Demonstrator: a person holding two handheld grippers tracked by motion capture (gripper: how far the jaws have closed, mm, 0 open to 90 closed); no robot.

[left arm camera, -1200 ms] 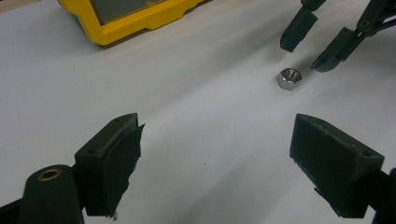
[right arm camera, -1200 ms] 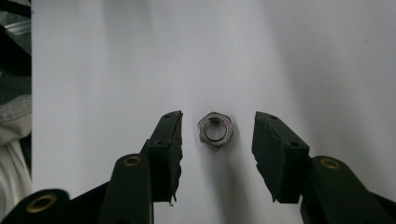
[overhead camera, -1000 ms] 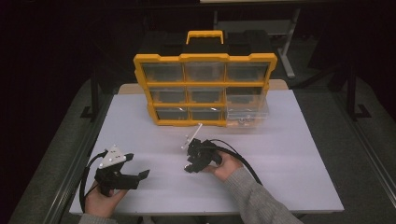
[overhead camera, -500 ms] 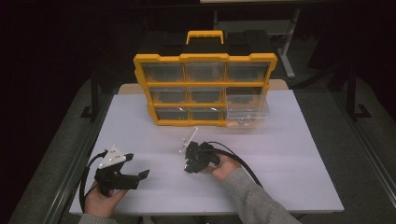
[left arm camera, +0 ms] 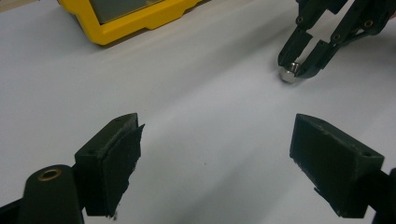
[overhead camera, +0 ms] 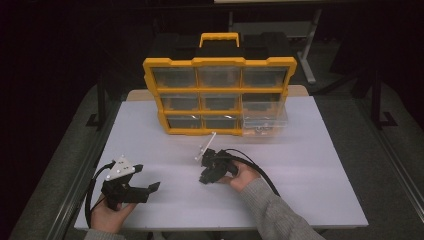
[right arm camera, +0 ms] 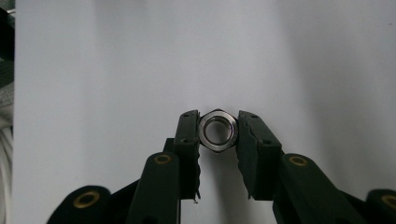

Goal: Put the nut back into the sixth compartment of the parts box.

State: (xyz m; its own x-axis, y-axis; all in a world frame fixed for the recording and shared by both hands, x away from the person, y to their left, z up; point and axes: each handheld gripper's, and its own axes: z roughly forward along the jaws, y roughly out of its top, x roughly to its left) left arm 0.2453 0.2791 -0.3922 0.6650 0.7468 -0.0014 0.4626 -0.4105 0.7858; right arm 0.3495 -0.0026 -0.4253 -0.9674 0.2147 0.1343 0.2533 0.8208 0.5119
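A steel hex nut (right arm camera: 217, 130) lies flat on the white table, and my right gripper (right arm camera: 217, 133) is shut on it with a jaw pressed against each side. In the left gripper view the same nut (left arm camera: 289, 74) touches the tabletop under the right gripper's tips (left arm camera: 301, 63). In the high view my right gripper (overhead camera: 205, 175) points down near the table's middle. My left gripper (overhead camera: 146, 176) sits at the front left, jaws wide open and holding nothing, with its pads (left arm camera: 123, 154) hovering over bare table.
A yellow organiser (overhead camera: 220, 95) with clear drawers and a handle stands at the back of the white table (overhead camera: 310, 165). Its lower right drawer (overhead camera: 264, 120) is pulled out with small parts inside. The organiser's corner (left arm camera: 135, 18) lies ahead of my left gripper.
My right gripper has tipped down and moved slightly toward the person, bringing its tips to the tabletop. The left gripper has stayed put.
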